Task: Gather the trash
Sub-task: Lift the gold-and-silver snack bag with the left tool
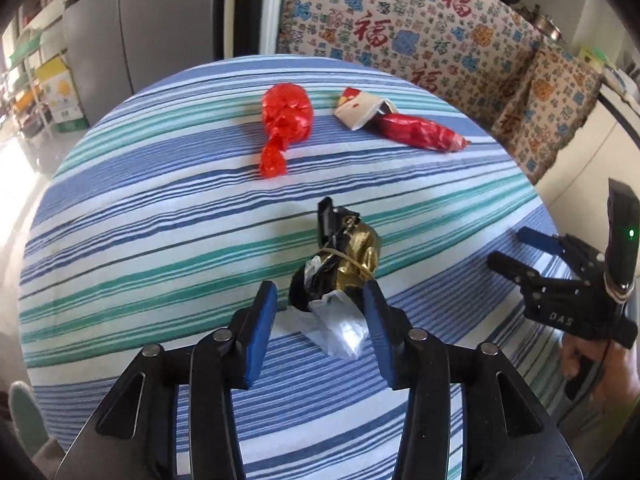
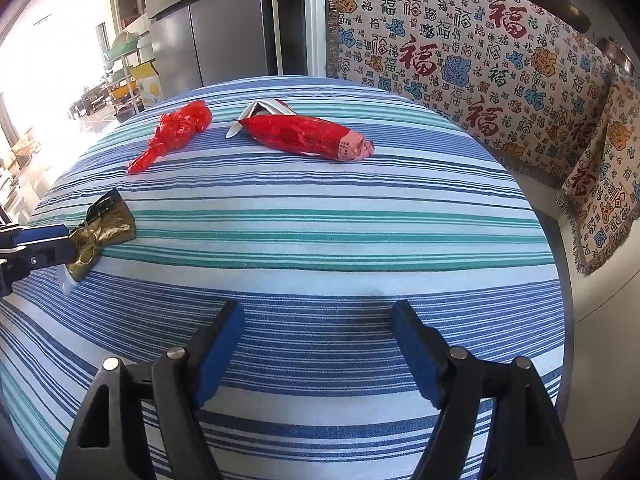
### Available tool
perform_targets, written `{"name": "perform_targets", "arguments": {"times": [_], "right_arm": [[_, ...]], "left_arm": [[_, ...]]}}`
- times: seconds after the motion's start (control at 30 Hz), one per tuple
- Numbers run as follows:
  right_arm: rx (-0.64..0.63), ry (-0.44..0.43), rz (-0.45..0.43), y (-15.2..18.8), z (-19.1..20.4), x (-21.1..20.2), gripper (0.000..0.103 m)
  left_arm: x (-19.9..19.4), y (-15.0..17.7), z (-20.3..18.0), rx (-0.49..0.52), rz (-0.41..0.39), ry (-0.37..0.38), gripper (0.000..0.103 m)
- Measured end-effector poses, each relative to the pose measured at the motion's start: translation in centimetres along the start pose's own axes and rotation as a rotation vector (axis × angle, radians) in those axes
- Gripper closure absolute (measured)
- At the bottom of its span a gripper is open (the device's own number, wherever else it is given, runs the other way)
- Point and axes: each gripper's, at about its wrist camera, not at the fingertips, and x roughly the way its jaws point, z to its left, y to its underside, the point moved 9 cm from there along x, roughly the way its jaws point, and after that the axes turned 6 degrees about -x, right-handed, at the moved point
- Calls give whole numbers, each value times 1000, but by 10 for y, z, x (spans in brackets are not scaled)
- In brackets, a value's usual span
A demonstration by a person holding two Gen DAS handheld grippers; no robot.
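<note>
Gold-foil crumpled wrapper bundle point(image 1: 340, 264) is sitting between the left claw point(image 1: 320, 316)'s parted pads on the striped tabletop point(image 1: 160, 220), while the right claw point(image 2: 318, 344) is hanging released and two red wrappers are lying uncollected.

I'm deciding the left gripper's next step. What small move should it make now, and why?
Probably ease forward and close. The left gripper has its jaws apart around the near end of the gold wrapper; one pad seems to touch it, the other stands clear, and the wrapper lies on the tablecloth.
</note>
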Motion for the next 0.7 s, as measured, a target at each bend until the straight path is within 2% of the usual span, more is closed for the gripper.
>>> {"name": "perform_targets", "arguments": {"times": [0.1, 0.13, 0.17, 0.23, 0.33, 0.5, 0.7], "right_arm": [[-1, 0, 0, 0, 0, 0, 25], [-1, 0, 0, 0, -1, 0, 25], [-1, 0, 0, 1, 0, 0, 25], [-1, 1, 0, 1, 0, 0, 25], [-2, 0, -1, 1, -1, 0, 25], [-2, 0, -1, 1, -1, 0, 25], [-2, 0, -1, 1, 0, 0, 25]], "left_arm": [[-3, -7, 16, -38, -29, -47, 44], [-4, -8, 19, -44, -34, -51, 38], [-4, -9, 20, -46, -35, -45, 34], [-3, -9, 13, -20, -33, -2, 14], [0, -6, -8, 78, -38, 41, 4], [22, -7, -29, 236, -17, 18, 4], [33, -7, -35, 294, -20, 4, 4]]}}
